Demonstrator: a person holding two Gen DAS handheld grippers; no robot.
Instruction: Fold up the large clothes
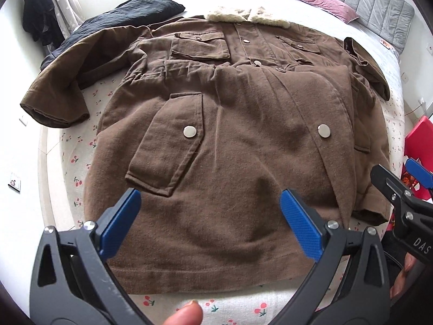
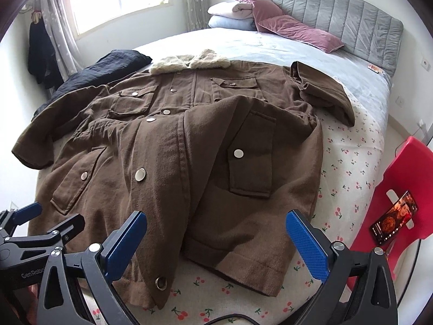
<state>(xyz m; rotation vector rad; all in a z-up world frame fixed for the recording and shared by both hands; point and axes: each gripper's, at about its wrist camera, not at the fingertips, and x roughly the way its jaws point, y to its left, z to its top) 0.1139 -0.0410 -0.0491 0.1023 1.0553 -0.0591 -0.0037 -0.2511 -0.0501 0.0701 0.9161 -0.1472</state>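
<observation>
A large brown coat [image 1: 230, 140] with a beige fur collar [image 1: 243, 16] lies front up on the bed, its hem toward me. It also shows in the right wrist view [image 2: 176, 149]. Its left sleeve [image 1: 62, 89] spreads out to the left; its right sleeve [image 2: 324, 92] is bent back at the upper right. My left gripper [image 1: 211, 216] is open and empty, just above the coat's hem. My right gripper [image 2: 216, 238] is open and empty over the hem's right part; it also shows at the left wrist view's right edge [image 1: 400, 181].
A dark garment [image 2: 100, 70] lies at the bed's far left. Pink pillows [image 2: 295, 29] and folded bedding [image 2: 232, 13] sit by the grey headboard [image 2: 338, 13]. A red chair [image 2: 397, 195] with a phone [image 2: 395, 216] stands at the right. Cherry-print sheet [image 2: 349, 168] surrounds the coat.
</observation>
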